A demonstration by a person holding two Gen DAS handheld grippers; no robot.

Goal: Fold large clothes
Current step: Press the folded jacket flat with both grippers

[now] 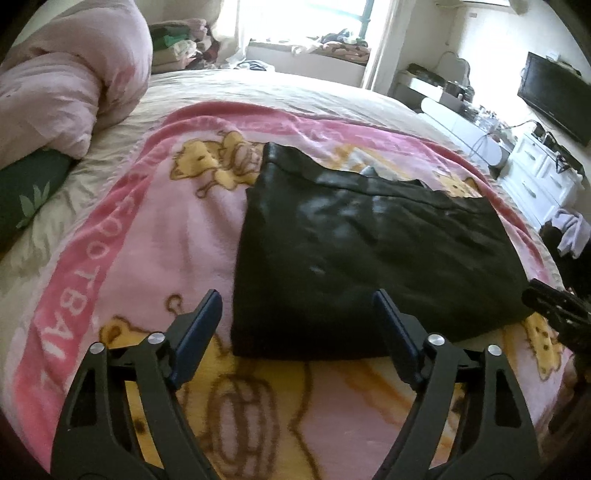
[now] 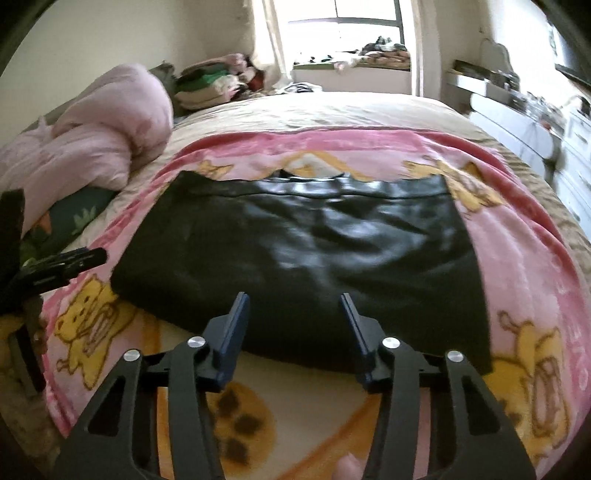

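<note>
Black and faintly glossy, the folded garment (image 1: 369, 254) lies flat as a rough rectangle on the pink cartoon blanket (image 1: 155, 236), which is spread over the bed (image 1: 303, 88). Your left gripper (image 1: 297, 301) hovers at the garment's near-left corner with its blue-padded fingers (image 1: 205, 325) spread wide and nothing between them; one finger sits over the blanket, the other over the black cloth's near edge. Your right gripper (image 2: 293, 301) is likewise spread and holding nothing, both of its fingers (image 2: 232, 328) pointing at the near edge of the garment (image 2: 303, 258), roughly at its middle. From the right wrist view you can see the left tool at the far left, just beside the garment's left corner; from the left wrist view the right tool's tip shows at the right edge, near the garment's right side. The far edge of the garment is uneven, with a small peak of fabric sticking up. A bundled pink duvet (image 1: 66, 81) sits at the head-left of the bed, well apart from the garment, with a green leaf-print pillow (image 1: 26, 192) beneath it. A window (image 2: 354, 26) glares behind, and a white dresser (image 1: 535, 177) and dark television (image 1: 554, 96) stand to the right.
</note>
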